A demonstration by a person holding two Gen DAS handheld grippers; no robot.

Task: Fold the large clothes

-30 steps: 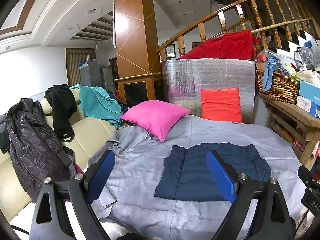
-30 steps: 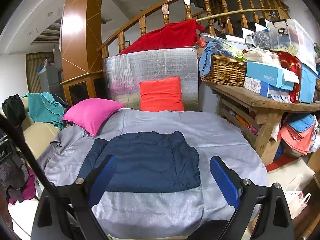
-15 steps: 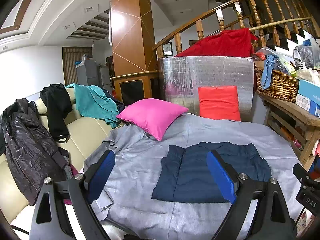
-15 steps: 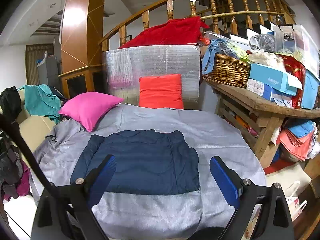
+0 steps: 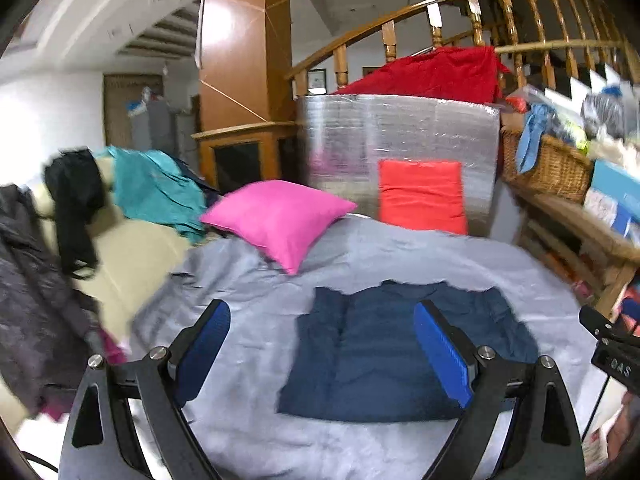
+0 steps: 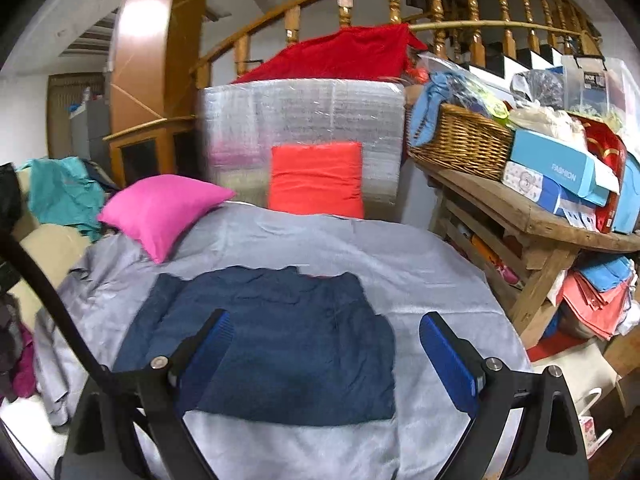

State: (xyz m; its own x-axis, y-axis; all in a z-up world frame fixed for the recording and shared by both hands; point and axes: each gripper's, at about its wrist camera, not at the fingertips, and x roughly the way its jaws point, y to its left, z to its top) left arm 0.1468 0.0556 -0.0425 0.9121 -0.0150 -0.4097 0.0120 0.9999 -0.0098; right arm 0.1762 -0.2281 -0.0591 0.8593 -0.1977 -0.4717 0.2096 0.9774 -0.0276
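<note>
Navy garment (image 6: pixel 280 340) lies folded flat on the grey sheet (image 6: pixel 420 264), nearer than the pink pillow (image 6: pixel 160 210), unmoved since earlier. Left gripper (image 5: pixel 322 354) and right gripper (image 6: pixel 326 364) still hover above it, both spread wide, holding nothing; views have shifted slightly.

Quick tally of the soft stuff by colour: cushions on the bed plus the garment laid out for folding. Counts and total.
Pink: 1, pink cushion
Orange-red: 1, orange-red cushion
Navy: 1, navy garment lying flat on the grey bedcover
Total: 3
</note>
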